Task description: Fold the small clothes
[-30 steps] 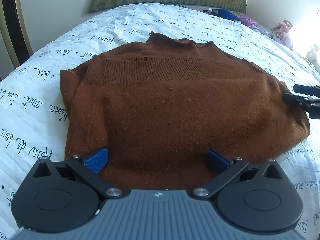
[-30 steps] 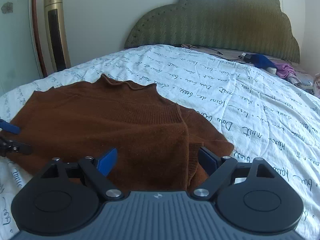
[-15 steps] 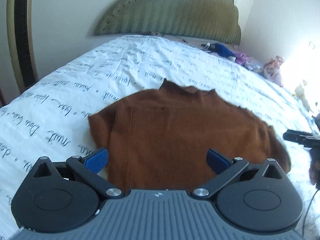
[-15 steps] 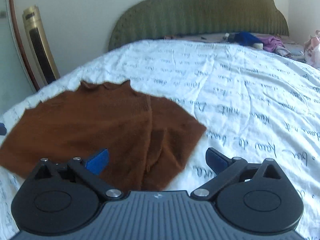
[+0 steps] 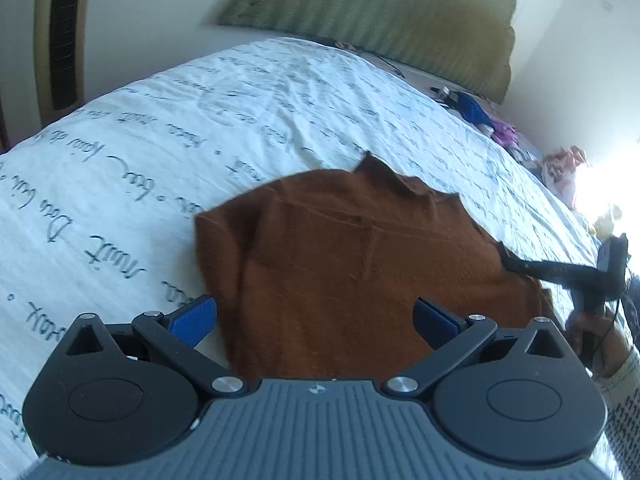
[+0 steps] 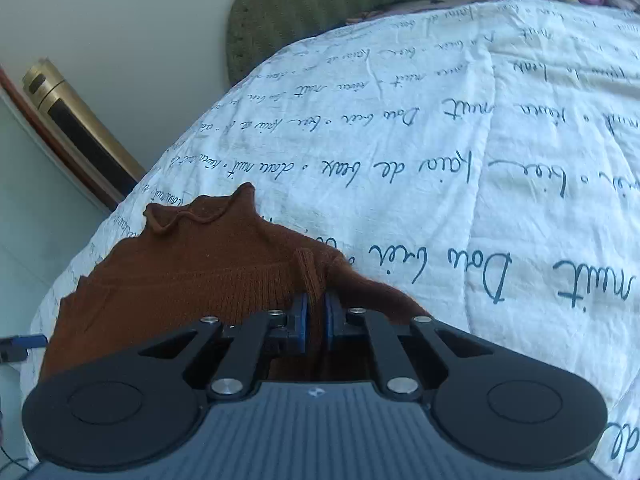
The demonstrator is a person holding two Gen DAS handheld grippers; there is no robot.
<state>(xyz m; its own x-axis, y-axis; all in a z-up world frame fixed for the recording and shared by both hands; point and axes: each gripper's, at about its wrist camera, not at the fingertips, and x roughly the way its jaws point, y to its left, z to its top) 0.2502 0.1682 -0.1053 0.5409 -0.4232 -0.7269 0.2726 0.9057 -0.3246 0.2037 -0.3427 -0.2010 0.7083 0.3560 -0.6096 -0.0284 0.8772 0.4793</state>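
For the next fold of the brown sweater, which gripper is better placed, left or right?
Right. The right gripper is closing on the brown sweater at its edge, fabric between the blue pads. The left gripper is open and holds nothing.

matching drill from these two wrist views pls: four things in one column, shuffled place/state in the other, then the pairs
Things
1. brown knitted sweater
2. left gripper
3. right gripper
4. green padded headboard

Place or state
A. jaws apart, nothing between the pads
B. at the far end of the bed, against the wall
C. jaws closing, a fold of brown knit between the blue pads
D. spread on the white duvet with dark script, one side lifted

Pairs: 1-D, 2-A, 3-C, 4-B
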